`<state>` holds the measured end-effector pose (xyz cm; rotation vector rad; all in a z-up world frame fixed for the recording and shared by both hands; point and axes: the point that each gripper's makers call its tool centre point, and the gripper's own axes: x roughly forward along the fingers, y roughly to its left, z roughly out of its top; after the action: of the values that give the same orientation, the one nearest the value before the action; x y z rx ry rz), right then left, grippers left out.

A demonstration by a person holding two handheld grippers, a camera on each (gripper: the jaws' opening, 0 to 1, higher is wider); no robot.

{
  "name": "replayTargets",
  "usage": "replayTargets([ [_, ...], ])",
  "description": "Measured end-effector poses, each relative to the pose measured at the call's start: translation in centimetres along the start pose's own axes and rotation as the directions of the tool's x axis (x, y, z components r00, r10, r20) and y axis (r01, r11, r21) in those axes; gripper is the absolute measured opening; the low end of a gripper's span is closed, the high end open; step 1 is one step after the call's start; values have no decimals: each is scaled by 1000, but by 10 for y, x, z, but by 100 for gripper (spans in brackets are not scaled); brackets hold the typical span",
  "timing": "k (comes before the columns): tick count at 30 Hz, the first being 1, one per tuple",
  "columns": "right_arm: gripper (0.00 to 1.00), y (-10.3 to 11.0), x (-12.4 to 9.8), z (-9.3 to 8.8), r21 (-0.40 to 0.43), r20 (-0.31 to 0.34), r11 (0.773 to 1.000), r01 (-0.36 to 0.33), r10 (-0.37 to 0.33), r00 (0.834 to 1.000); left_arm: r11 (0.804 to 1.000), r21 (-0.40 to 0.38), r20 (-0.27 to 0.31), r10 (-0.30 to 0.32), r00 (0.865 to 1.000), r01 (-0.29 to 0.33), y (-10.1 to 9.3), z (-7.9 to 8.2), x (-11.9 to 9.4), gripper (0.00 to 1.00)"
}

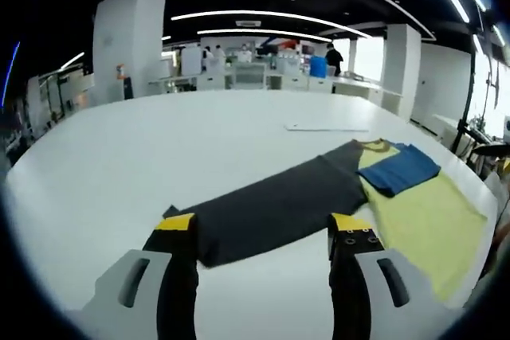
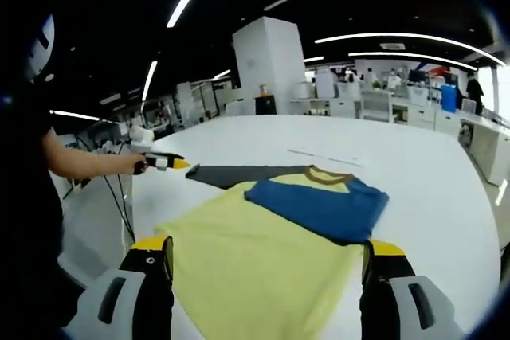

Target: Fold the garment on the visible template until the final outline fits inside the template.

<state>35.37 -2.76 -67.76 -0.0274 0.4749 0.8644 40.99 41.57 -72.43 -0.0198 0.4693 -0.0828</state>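
The T-shirt [image 2: 263,252] lies flat on the white counter [image 1: 159,149], near its right edge in the left gripper view. Body: yellow. One blue sleeve [image 2: 319,206] is folded over the chest; the dark grey sleeve [image 1: 271,205] extends flat toward the left hand-held gripper [image 1: 264,228]. Collar [image 2: 331,173]: brown. Left hand-held gripper: released, jaws spread on either side of the grey sleeve end. Right hand-held gripper [image 2: 268,260]: released, jaws spread above the yellow hem. A thin white strip [image 1: 327,127] lies beyond the shirt.
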Motion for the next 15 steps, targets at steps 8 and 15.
replayTargets([
  [8,99,4,-4,1,-14,1,1000,3,-3,1000,999,-1,-76,50,996,-51,15,-18,14,44],
  [15,99,3,-5,0,-10,9,1000,-1,1,1000,991,49,-146,128,981,-122,36,-34,21,37],
])
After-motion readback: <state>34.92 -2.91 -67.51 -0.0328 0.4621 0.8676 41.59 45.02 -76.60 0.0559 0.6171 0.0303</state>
